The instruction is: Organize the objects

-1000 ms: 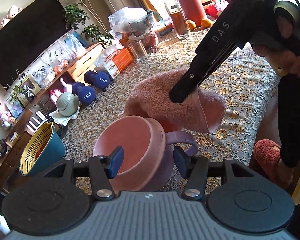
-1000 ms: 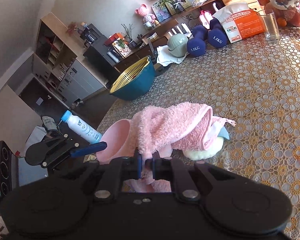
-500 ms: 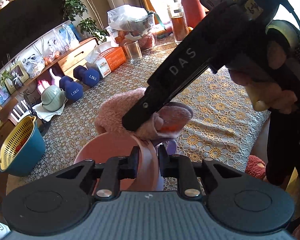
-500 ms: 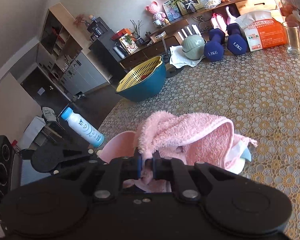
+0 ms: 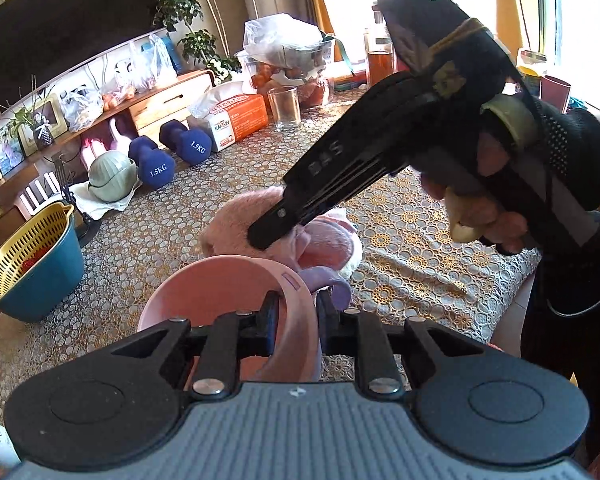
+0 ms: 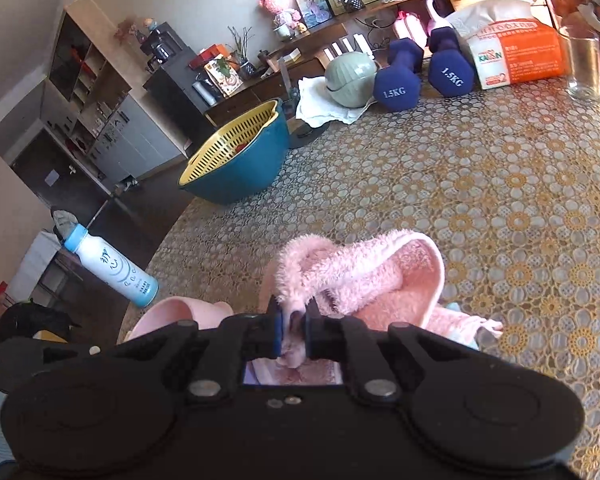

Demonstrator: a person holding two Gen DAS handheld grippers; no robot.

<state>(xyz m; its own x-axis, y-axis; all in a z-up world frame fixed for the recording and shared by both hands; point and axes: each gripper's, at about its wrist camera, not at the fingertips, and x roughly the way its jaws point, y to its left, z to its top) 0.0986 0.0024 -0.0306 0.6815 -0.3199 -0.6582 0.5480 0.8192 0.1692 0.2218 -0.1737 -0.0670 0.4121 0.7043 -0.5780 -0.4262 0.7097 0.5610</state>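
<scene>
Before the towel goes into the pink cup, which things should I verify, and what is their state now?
1. Left gripper clamped on the wall of the pink cup: ok, one finger inside the rim and one outside.
2. Right gripper shut on the pink towel: ok, fabric is pinched between the pads.
3. Cup mouth free to receive: ok, the inside looks empty.
4. Towel lifted off the tablecloth: cannot tell, its far end seems to rest there.
5. Towel bundle fits the cup mouth: cannot tell, it looks bulky.
6. Something pale with a blue part under the towel: cannot tell what it is, or whether it would come along.
</scene>
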